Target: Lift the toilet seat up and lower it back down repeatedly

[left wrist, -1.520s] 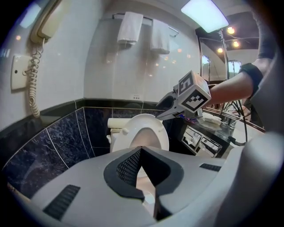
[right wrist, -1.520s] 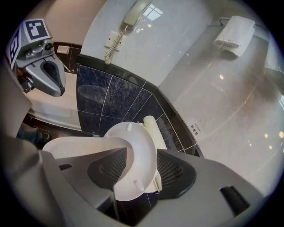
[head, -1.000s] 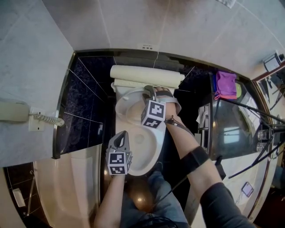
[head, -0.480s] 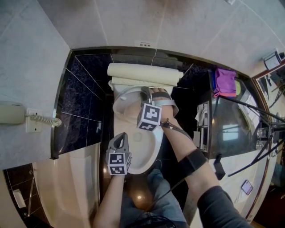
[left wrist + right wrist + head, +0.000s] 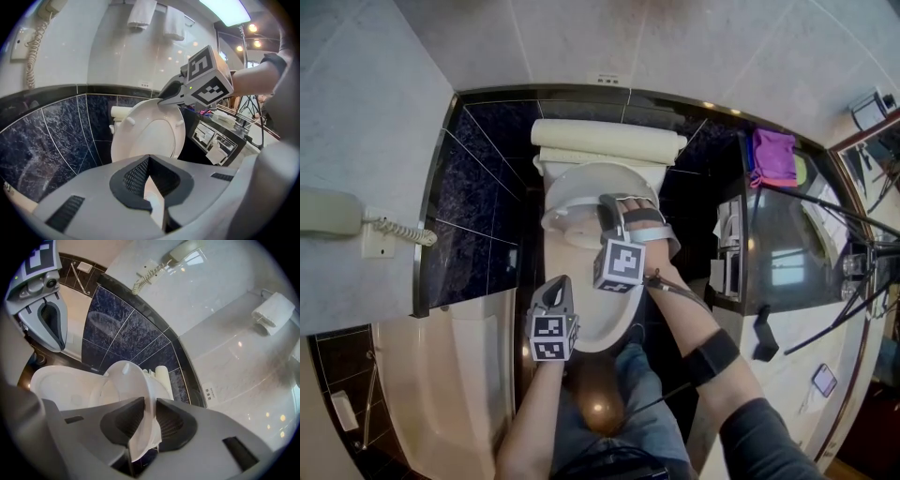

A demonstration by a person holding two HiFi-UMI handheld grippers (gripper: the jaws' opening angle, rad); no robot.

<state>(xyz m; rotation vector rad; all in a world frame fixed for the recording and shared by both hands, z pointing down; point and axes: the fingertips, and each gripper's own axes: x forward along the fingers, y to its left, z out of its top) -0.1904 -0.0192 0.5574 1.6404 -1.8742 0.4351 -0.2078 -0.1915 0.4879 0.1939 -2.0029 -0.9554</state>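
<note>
Tilting forward since earlier: toilet seat (image 5: 129,380) | right gripper (image 5: 145,420) just closed on it

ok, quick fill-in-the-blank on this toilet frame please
1. The seat sits between the jaws of the ___ tool.
2. The seat is tilted up off the ___.
3. A corded ___ hangs on the wall.
Answers: right; bowl; phone.
The right tool's jaws have just been closing, seat between them.

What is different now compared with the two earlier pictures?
The right tongs have just been closing, now on the rim of the toilet seat, and pulled the raised seat forward, toward the person. The left tongs stay shut and empty beside the bowl.
</note>
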